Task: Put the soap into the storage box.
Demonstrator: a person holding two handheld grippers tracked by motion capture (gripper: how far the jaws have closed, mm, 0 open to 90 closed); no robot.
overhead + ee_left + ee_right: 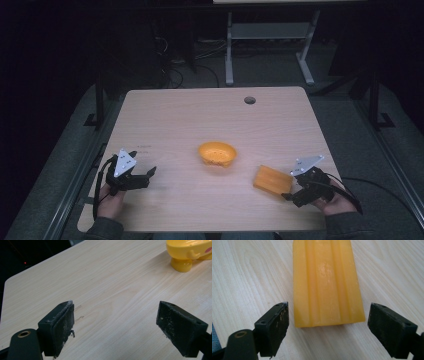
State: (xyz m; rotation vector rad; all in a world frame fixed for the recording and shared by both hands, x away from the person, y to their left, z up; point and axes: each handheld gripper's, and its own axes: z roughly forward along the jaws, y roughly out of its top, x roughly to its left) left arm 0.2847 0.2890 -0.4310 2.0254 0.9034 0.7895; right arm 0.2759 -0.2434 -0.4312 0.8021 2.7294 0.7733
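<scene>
Right tongs (pixel 291 191) sit at the near right corner of the tabletop (pixel 210 120), held in a hand (pixel 336 202) coming in from the bottom edge. Jaws spread wide, gripping nothing. Just ahead of them lies an orange ridged block (pixel 272 180), flat on the wood. In the right gripper view the block (pixel 327 282) runs lengthwise away from the tongs (pixel 328 322); its near end sits abt level w/ the jaw tips, btwn them but w/ a gap on each side, so no contact. Block has lengthwise grooves along its top face.

Using the block as ref: an orange bowl-like piece (pixel 217 153) stands to its left and a bit farther from the person, apart from it, near the tabletop's middle. Left tongs (pixel 148 176) are well left of the block, past the bowl piece, at the near left of the tabletop, held in the other hand (pixel 109 197). Jaws also wide apart, nothing btwn them. In the left gripper view the tongs (pixel 115 317) hang over bare wood, and a yellow piece w/ a round foot (pixel 187 252) stands far off at upper right, well apart from the jaws.

A round cable hole (pixel 249 100) sits at the far edge of the tabletop, well beyond the block.
</scene>
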